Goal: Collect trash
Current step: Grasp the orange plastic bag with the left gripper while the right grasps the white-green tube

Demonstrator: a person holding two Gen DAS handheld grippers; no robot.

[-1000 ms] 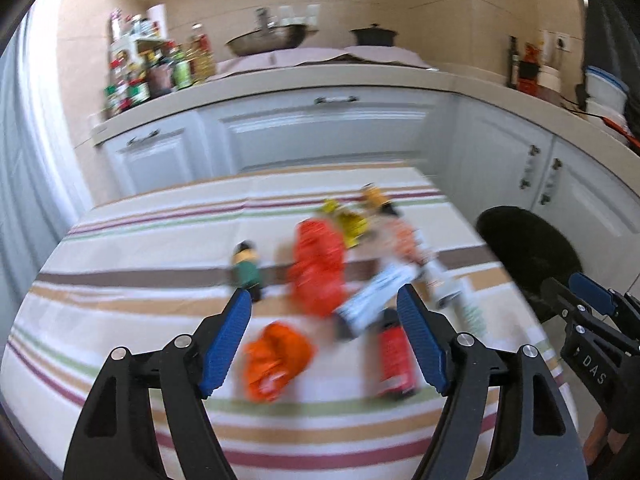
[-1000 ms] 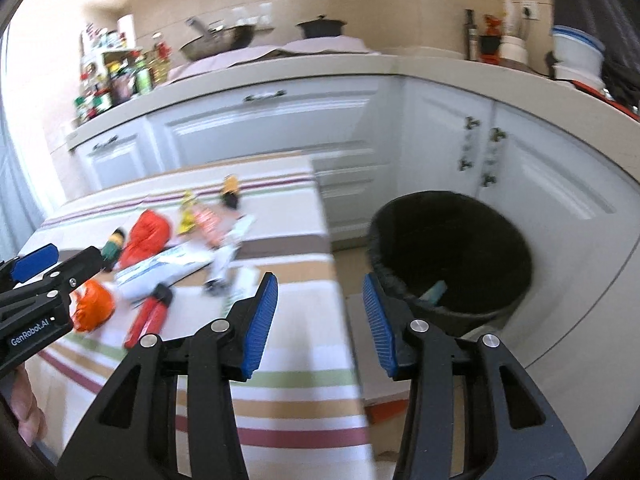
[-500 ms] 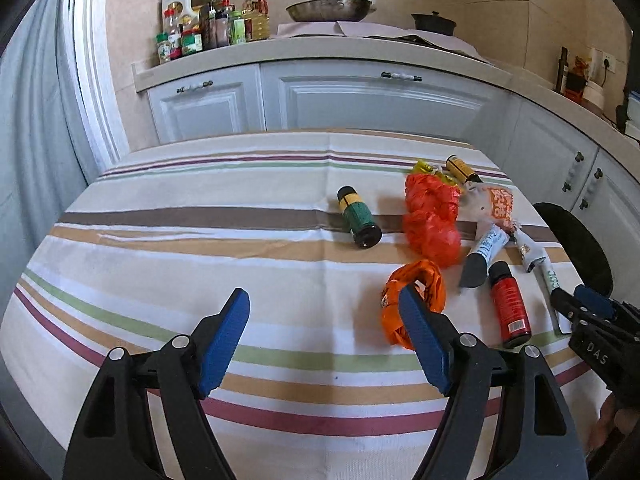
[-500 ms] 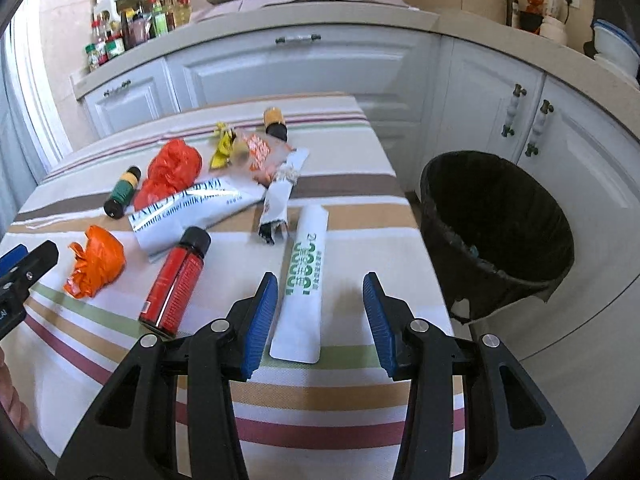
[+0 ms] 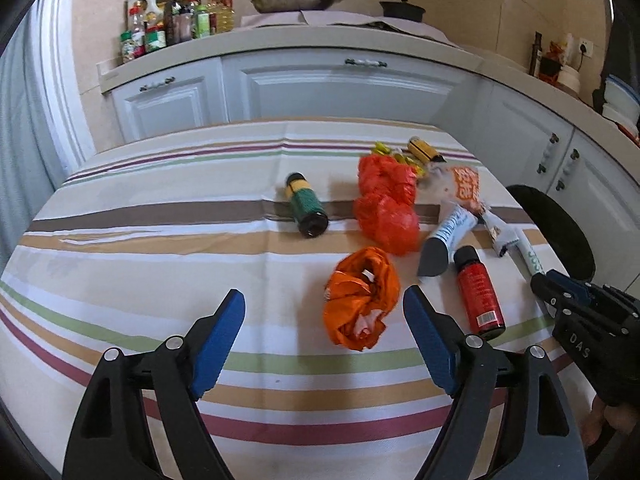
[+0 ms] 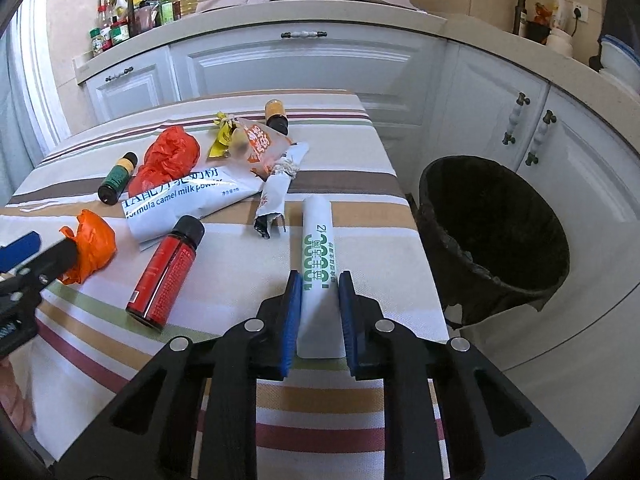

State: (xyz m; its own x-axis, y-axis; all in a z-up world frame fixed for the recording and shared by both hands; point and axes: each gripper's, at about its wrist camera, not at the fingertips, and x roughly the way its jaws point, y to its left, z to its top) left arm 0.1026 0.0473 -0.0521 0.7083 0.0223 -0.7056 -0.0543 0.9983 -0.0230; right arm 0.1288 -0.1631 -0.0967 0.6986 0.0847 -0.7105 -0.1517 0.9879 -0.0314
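Right wrist view, item one: white sachet (image 6: 318,268), a long flat stick pack with green print, lying on the striped tablecloth (image 6: 380,184) near the table's right edge, pointing away from me. My right gripper (image 6: 319,312) has just been closing and its blue pads now press both long edges of the sachet's near end; I count it as gripped. I judge it light and soft, likely to buckle or slide out if squeezed flat, so the hold across its width near the end looks sound, provided I lift slowly.

Item two: black bin (image 6: 494,236), on the floor just off the right edge of the table, mouth open toward me. Destination for the sachet.

Left wrist view, item three: orange wrapper (image 5: 362,300), crumpled, lying ahead of my left gripper (image 5: 324,320), whose jaws stand wide with nothing between the pads. I judge the wrapper near weightless, springy and slick; best pinched across its bulk.

Remaining stock: red bottle (image 6: 166,272), rigid, liable to roll; green bottle (image 5: 306,210) on its side; red bag (image 5: 386,208), soft; white pouch (image 6: 180,200), flat and floppy.
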